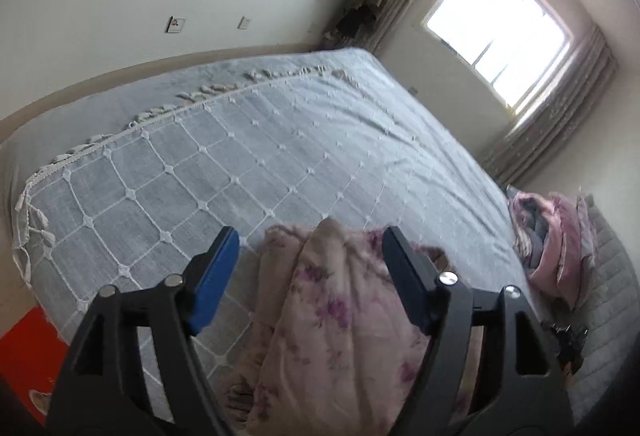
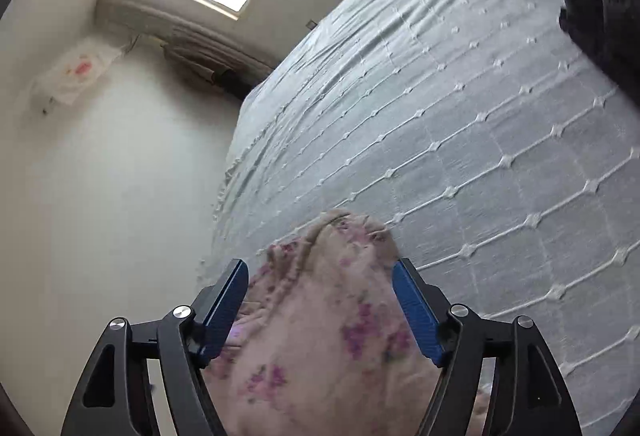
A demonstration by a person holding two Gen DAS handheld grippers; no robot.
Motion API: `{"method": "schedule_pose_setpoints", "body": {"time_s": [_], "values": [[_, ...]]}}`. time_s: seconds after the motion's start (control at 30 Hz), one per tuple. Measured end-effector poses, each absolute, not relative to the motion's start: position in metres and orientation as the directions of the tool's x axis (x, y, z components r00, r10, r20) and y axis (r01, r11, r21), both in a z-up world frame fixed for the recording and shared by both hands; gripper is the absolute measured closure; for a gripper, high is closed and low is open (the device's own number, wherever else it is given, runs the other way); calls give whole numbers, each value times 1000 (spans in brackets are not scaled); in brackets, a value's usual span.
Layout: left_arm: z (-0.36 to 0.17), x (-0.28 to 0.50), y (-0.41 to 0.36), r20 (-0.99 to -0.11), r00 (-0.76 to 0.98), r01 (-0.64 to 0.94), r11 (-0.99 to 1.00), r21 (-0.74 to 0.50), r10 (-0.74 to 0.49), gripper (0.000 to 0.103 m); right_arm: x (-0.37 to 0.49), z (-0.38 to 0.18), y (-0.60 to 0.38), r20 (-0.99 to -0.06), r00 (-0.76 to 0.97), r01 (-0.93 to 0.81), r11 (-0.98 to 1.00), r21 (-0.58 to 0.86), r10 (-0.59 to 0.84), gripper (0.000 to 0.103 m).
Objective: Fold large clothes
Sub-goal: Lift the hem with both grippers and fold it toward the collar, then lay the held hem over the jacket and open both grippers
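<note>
A pale pink garment with purple flowers (image 1: 328,308) lies bunched on the grey bed cover (image 1: 248,156), between the blue pads of my left gripper (image 1: 310,248). The left jaws stand wide apart, with the cloth loose between them. In the right wrist view the same floral garment (image 2: 320,324) fills the gap of my right gripper (image 2: 320,276). Its blue pads (image 2: 414,304) stand wide apart, beside the cloth's edges. The garment's lower part is hidden behind both grippers.
The bed cover (image 2: 460,140) has a white diamond net and a tasselled edge (image 1: 28,208). A pink cushion pile (image 1: 556,236) sits at the bed's right side. A window (image 1: 500,32) with curtains is behind. A dark garment (image 2: 600,16) lies at the upper right.
</note>
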State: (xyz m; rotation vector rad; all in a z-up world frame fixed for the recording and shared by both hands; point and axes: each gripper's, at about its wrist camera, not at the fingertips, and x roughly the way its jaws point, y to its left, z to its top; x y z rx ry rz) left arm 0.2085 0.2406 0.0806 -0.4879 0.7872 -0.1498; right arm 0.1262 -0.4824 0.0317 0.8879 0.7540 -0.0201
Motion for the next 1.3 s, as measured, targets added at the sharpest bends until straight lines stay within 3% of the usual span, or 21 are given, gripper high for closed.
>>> {"method": "schedule_pose_setpoints", "body": {"time_s": [0.1,0.2,0.4,0.43,0.47,0.5,0.53,0.6,0.67,0.9,1.03,1.2,1.3], "values": [[45,221,232,-704,606,-30,873,-486,-371,29,140,9,-467,-712,648,306,764,568,270,27],[23,233,209,-727,527,21,862,-507,-441,29,154,3,-443,-760,611,238,865,442,220,27],[11,265,168,-771,487,66,898,-436,-410,29,194,-6,-406,-805,586,117,974,194,89,28],[8,271,159,-782,481,68,906,-417,-396,29,202,-12,-405,-815,573,118,976,182,83,32],[6,274,149,-791,474,93,915,-393,-388,29,210,-18,-404,-823,559,109,976,187,95,44],[4,275,140,-798,472,123,925,-360,-374,36,215,-26,-404,-829,546,84,976,199,122,54],[2,275,130,-810,478,148,940,-306,-339,58,215,-27,-400,-828,544,57,979,197,135,69],[-1,274,118,-840,482,163,967,-196,-251,88,205,-20,-390,-802,587,13,989,144,109,82],[2,265,122,-817,521,157,969,-193,-247,94,195,-13,-388,-781,617,5,992,127,97,88],[79,266,168,-691,677,-15,934,-357,-253,97,200,56,-395,-661,748,52,987,150,61,92],[99,303,153,-682,725,-137,951,-277,-94,97,239,82,-389,-605,796,99,989,109,-13,92],[30,361,112,-741,659,-225,974,-25,133,97,296,27,-389,-668,733,221,974,59,-126,92],[-27,364,105,-799,585,-225,974,8,141,97,311,-35,-391,-768,623,249,968,13,-150,92]]}}
